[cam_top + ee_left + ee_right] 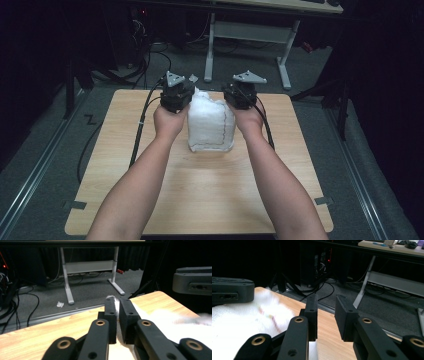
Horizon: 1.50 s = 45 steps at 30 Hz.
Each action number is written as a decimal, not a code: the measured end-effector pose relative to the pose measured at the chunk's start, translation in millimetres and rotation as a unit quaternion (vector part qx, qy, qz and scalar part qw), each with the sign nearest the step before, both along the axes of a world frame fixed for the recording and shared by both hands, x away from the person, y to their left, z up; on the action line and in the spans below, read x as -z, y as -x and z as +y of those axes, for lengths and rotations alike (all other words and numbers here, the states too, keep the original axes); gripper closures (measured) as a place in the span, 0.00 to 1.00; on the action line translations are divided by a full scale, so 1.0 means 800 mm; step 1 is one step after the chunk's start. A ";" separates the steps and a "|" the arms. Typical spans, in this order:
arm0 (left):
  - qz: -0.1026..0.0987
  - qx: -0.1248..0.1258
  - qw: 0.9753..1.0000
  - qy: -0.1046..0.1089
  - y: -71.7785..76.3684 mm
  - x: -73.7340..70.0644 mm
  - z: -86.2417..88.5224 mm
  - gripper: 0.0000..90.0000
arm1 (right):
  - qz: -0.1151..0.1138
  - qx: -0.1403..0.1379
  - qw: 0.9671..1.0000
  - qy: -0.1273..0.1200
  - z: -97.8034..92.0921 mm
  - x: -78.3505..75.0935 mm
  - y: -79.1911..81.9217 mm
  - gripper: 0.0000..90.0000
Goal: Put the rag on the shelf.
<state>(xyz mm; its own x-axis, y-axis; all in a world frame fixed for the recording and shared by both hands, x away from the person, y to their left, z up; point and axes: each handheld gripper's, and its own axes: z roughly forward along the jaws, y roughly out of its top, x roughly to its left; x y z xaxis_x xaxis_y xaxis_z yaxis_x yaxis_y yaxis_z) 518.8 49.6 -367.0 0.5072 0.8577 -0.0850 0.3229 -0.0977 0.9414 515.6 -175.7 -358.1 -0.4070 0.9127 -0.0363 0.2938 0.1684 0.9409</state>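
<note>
White cloth (pixel 211 124), left hand-held gripper (pixel 117 305) pinching its edge

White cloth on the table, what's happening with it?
A person is working a folded white cloth on the wooden table with hand-held tongs. The left tongs are pinched on the cloth's far left corner; a strip of white fabric shows between the nearly closed jaws. The right tongs sit at the far right corner with jaws apart and nothing between them, the cloth lying beside them. Looks like mid-fold or unfold.

White cloth (pixel 242 322) blurred; far edge hidden behind tools.
</note>
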 end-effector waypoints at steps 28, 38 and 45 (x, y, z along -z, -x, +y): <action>-0.034 0.057 0.997 0.032 0.090 0.040 0.025 0.58 | -0.051 -0.037 0.998 -0.005 -0.027 0.013 0.101 0.67; -0.017 0.061 0.997 0.031 0.122 0.086 0.036 0.55 | -0.037 -0.037 0.999 0.011 -0.043 0.054 0.140 0.61; 0.006 0.072 0.997 0.013 0.151 0.121 0.048 0.54 | -0.016 -0.040 0.999 0.028 -0.046 0.093 0.164 0.59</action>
<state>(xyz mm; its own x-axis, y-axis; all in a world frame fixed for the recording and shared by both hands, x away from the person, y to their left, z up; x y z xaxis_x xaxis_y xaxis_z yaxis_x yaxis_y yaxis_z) 397.8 87.7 -463.8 0.6231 0.7738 -0.1135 0.3183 -0.1184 0.9405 384.6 -212.4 -432.9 -0.4765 0.8734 -0.1010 0.2479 0.2437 0.9376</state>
